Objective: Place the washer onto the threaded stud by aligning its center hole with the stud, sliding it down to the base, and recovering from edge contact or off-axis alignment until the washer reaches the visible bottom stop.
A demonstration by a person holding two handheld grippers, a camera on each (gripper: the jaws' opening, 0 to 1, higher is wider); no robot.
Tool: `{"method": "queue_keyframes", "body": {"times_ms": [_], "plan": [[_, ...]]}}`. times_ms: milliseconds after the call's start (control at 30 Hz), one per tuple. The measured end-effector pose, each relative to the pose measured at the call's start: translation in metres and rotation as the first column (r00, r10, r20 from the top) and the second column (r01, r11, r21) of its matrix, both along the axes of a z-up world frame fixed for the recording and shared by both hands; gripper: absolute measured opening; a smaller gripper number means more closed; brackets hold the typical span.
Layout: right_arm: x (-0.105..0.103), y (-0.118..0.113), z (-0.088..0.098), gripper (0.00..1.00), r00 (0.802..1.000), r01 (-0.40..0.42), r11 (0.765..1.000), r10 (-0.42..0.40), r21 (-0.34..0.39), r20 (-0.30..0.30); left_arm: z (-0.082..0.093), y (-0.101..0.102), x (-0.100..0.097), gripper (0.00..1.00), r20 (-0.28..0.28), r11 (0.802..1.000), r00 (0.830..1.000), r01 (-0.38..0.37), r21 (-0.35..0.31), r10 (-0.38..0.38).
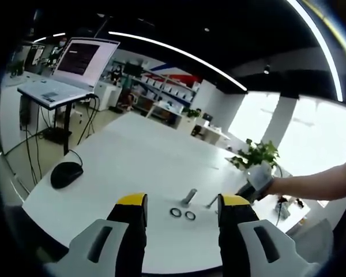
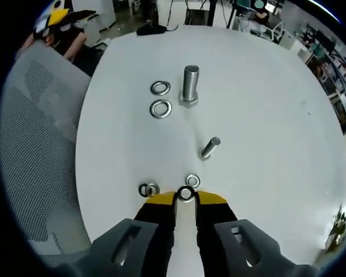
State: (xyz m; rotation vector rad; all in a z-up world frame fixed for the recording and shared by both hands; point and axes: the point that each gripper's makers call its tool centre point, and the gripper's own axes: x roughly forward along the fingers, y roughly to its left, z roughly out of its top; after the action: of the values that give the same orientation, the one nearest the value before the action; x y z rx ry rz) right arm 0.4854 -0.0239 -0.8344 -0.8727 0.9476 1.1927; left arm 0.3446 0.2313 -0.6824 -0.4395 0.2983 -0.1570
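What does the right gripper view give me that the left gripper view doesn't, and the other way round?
Right gripper view: the right claw shut on a small washer, loose small washers beside it, and a mesh chair.
Left gripper view: the open left claw, a mouse, a laptop and a plant.
Shared: the white table, the upright stud, the two large washers beside it, and the lying bolt.
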Motion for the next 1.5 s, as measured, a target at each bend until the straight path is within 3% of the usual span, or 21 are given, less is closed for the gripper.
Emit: {"method": "queue_keyframes", "body": {"times_ms": [433,1033,1500], "plan": [[0.012,0.02,0.021,0.14,0.996,0.028,0.996,-0.035,0.09,0.079,-0.001,0.001,0.0,0.47,-0.004,1.0,1.0,-0.001,-0.001,0.001],[0.021,0.031,0.035,0.14,0.991,0.047,0.987,-0.065,0.151,0.116,-0.006,0.003,0.001,0.46,-0.018,1.0,1.0,0.002,0.005,-0.001],[0.019,0.033,0.041,0.14,0.99,0.049,0.986,-0.068,0.16,0.121,-0.007,0.002,-0.001,0.45,-0.025,1.0,1.0,0.007,0.018,-0.007]]}}
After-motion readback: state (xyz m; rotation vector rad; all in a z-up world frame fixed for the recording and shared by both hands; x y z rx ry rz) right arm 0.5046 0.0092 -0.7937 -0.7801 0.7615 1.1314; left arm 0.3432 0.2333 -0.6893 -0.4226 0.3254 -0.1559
